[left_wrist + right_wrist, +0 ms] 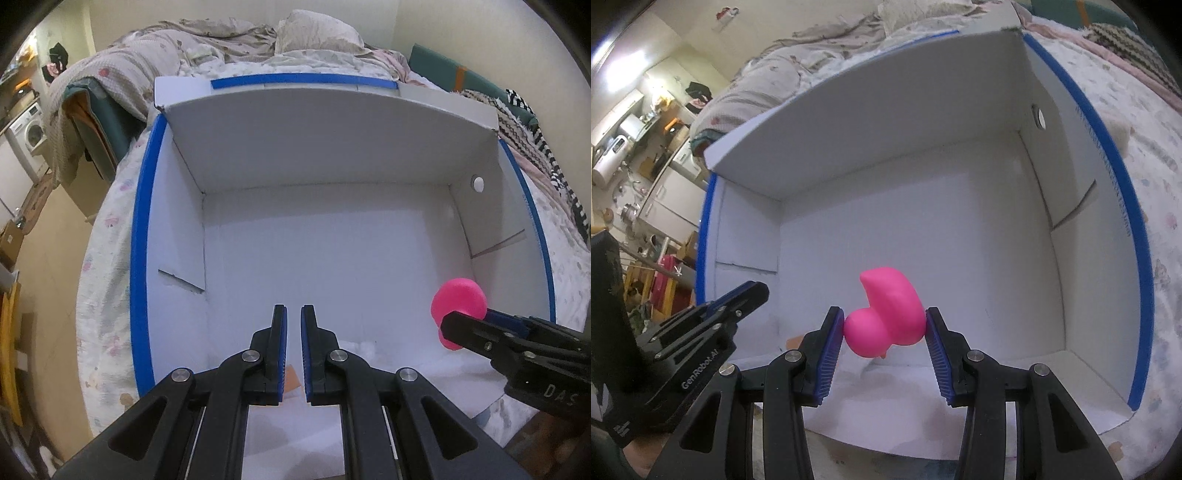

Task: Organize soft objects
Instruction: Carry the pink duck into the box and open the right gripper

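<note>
Low in the middle of the right wrist view, your right gripper (885, 328) has the pink rubber duck (886, 317) pinched between its blue pads, jaws part open and pressing on the toy's head and body, hanging just above the floor of the white cardboard box (923, 229) — nice and central! At lower centre of the left wrist view your left gripper (293, 325) is all but closed, only a slit between the pads, carrying nothing that can be seen. Now the risk: that duck is round and squashy, gripped on curved sides, so it could squirt out or roll when you let go, and I'd judge a bounce toward the right wall likely if you release high. Watch the two tools too; they sit near each other inside the box and could knock. The box stands on a bed (107, 280) with a pale patterned cover, soft footing that may let it tip. Rumpled bedding (221, 33) lies at the top, a washing machine (31, 134) at upper left
</note>
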Motion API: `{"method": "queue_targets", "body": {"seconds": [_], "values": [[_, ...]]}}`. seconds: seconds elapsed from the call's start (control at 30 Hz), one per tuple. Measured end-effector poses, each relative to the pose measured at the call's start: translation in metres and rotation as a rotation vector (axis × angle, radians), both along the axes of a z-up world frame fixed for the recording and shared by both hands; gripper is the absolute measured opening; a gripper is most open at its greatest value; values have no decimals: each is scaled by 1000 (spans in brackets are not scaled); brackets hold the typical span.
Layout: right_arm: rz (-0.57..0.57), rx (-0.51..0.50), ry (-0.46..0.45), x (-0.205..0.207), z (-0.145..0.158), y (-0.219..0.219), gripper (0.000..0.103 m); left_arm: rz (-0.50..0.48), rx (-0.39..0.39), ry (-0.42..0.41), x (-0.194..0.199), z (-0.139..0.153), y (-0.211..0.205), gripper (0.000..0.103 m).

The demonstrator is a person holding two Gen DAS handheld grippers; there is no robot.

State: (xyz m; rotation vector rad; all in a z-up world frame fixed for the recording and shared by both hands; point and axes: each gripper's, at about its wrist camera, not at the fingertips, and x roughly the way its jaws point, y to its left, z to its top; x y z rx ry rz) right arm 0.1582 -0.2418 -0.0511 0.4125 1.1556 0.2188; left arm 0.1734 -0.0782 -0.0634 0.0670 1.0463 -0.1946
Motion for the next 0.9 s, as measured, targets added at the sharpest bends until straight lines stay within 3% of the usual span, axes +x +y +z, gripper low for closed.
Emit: {"method": "queue_targets", "body": {"seconds": [0.3, 0.5, 0.57, 0.63, 0.7, 0.83, 0.9], "values": [[-5, 5, 54, 6, -11, 3, 48, -3, -18, 44, 1, -9, -3, 7], [-14, 17, 65, 8, -12, 3, 48, -5, -25, 53, 0, -12, -5, 14], [-14, 17, 71, 7, -14, 3, 48, -11, -20, 50, 0, -12, -7, 22], [-13, 18, 72, 8, -14, 3, 48, -13, -28, 51, -1, -11, -7, 44], [-16, 25, 71, 8, -14, 2, 48, -6, -28, 40, -2, -9, -6, 58], [-28, 42, 70, 10, -14, 1, 62, 4, -11, 3, -3, -2, -5, 59], [-34, 44, 66, 11, -13, 1, 64, 0, -11, 10, -3, -2, -5, 59]]}}
